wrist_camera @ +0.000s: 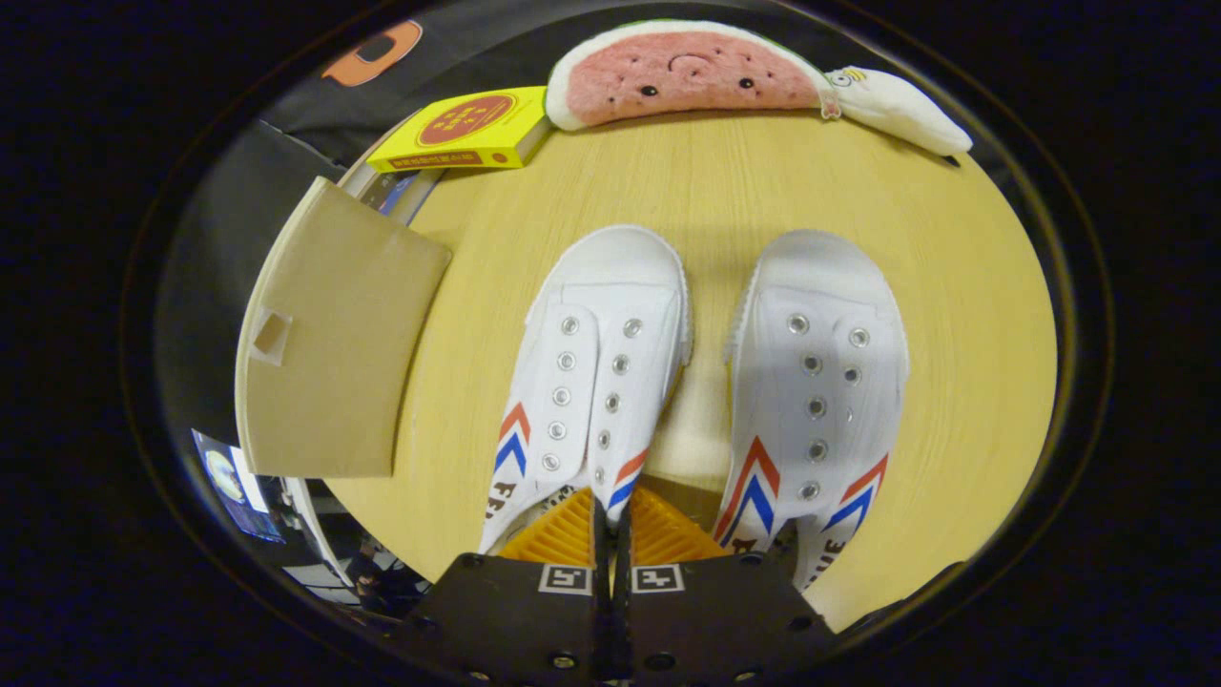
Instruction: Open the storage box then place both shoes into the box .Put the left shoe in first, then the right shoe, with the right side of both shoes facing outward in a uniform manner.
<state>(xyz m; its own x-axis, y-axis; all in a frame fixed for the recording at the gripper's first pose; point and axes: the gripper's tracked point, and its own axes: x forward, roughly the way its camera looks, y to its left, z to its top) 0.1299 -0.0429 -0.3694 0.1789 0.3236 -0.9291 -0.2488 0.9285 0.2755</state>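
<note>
Jaws pinched together on the inner collar of the left shoe (587, 382); gripper (610, 520) grips it, right shoe (820, 382) just beside.

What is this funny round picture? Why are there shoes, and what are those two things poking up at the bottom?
A small camera rides on a grabbing tool that a person holds, so you see what the tool sees. The two things at the bottom are the gripper, its fingers closed together on the inner edge of the left white shoe. The right white shoe sits beside it on the round wooden table. The tan flap next to the left shoe is the storage box. Beyond the shoes lie a yellow box, a watermelon plush and a white plush.
</note>
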